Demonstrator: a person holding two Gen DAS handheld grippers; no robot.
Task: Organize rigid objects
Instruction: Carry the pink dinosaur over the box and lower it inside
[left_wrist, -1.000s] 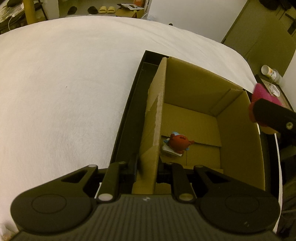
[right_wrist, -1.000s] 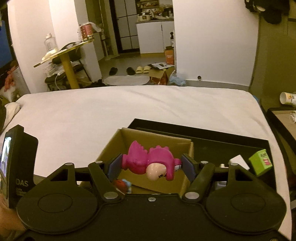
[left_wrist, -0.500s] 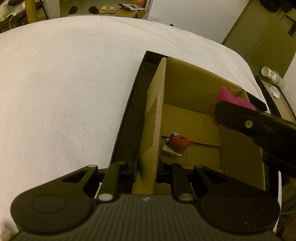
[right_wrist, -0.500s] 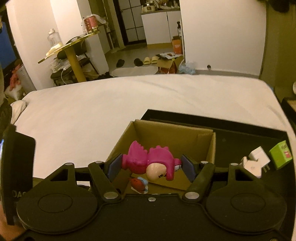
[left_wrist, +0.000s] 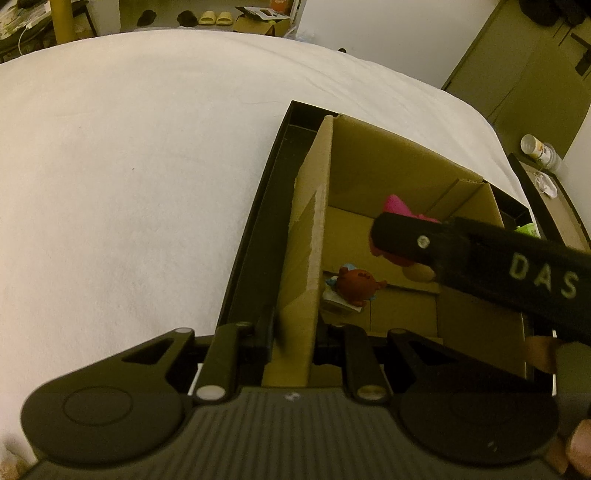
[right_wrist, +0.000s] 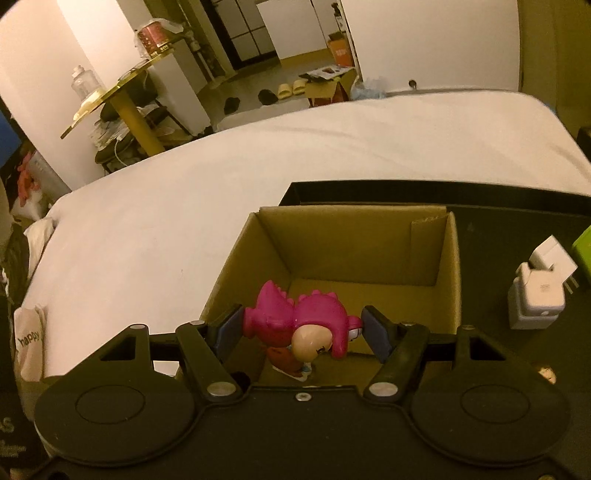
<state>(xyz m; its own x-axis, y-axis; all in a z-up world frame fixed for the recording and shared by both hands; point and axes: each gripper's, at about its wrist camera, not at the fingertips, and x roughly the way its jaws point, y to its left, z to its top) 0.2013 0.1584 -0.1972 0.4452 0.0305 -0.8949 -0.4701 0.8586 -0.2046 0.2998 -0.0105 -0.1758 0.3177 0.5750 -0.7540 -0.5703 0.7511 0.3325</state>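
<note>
On the side of my right gripper (right_wrist: 303, 328), seen from the left wrist camera, white letters read "DAS". A pale cloth bag (right_wrist: 29, 345) at the bed's edge carries the word "happy". The red tin (right_wrist: 151, 35) on the gold round side table (right_wrist: 110, 92) has a label too small to read.

My right gripper is clamped on a magenta plastic dinosaur toy with a cream face (right_wrist: 306, 325), its blue pads pressing the toy's two ends. It hangs inside the open brown cardboard box (right_wrist: 452, 266), above the floor of the box, where a small dark red round figure on a white and blue base (left_wrist: 356, 286) lies near the left wall.

My left gripper (left_wrist: 291, 350) is nearly closed, pinching the box's left cardboard wall (left_wrist: 306, 258) between its fingers.

The box sits in a shallow black tray (left_wrist: 258, 236) on a bed covered with a white sheet (left_wrist: 129, 166). On the tray to the right of the box lie two white power adapters (right_wrist: 539, 291) and a lime green cube (right_wrist: 583, 245).

Beyond the bed are pale slippers (right_wrist: 291, 88) on the floor, an open carton (right_wrist: 328, 86) and white walls.
</note>
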